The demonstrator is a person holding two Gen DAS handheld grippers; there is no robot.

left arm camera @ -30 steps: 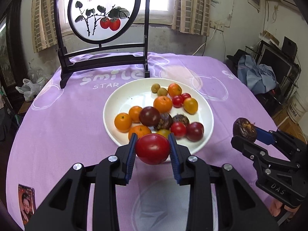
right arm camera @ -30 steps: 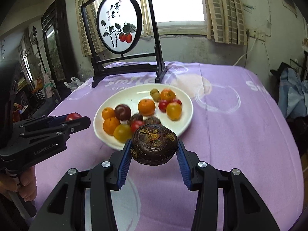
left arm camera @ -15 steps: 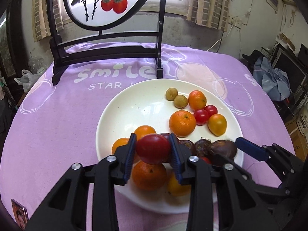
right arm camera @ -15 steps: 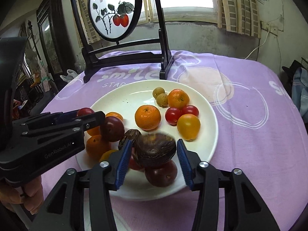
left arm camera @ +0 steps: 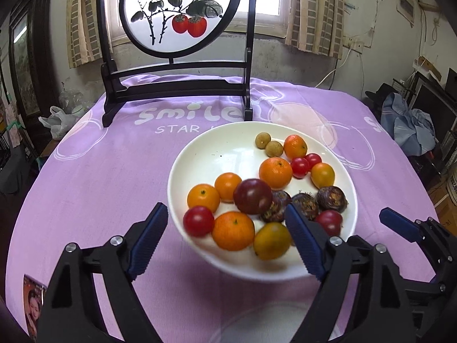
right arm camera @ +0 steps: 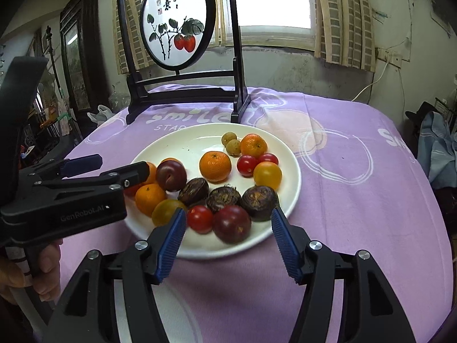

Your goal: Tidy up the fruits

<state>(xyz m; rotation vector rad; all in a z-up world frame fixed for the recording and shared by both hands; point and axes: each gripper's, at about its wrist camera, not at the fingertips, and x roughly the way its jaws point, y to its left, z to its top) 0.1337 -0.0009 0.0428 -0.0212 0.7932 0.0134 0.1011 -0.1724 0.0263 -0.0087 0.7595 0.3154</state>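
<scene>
Jaws just spreading on left gripper [left arm camera: 225, 240], hanging over near-left rim of white plate [left arm camera: 200, 154], pinching nothing; red tomato [left arm camera: 198, 220] lying free just ahead between its fingers. Right of that, right gripper [right arm camera: 225, 240] also just parting, empty, hovering at plate's near rim, dark water chestnut [right arm camera: 260, 202] resting ahead by its right finger.

A lived-in room of a home, plainly. Round table under a purple printed tablecloth [left arm camera: 114, 171], white round plate [left arm camera: 200, 154] of fruit on it. Behind, a dark wooden stand with a round painted screen [left arm camera: 174, 11], then a window with checked beige curtains [right arm camera: 340, 14]. Rough stained wall, trailing white cable [left arm camera: 337, 68], heaped blue clothing [left arm camera: 411, 125] at right.
</scene>
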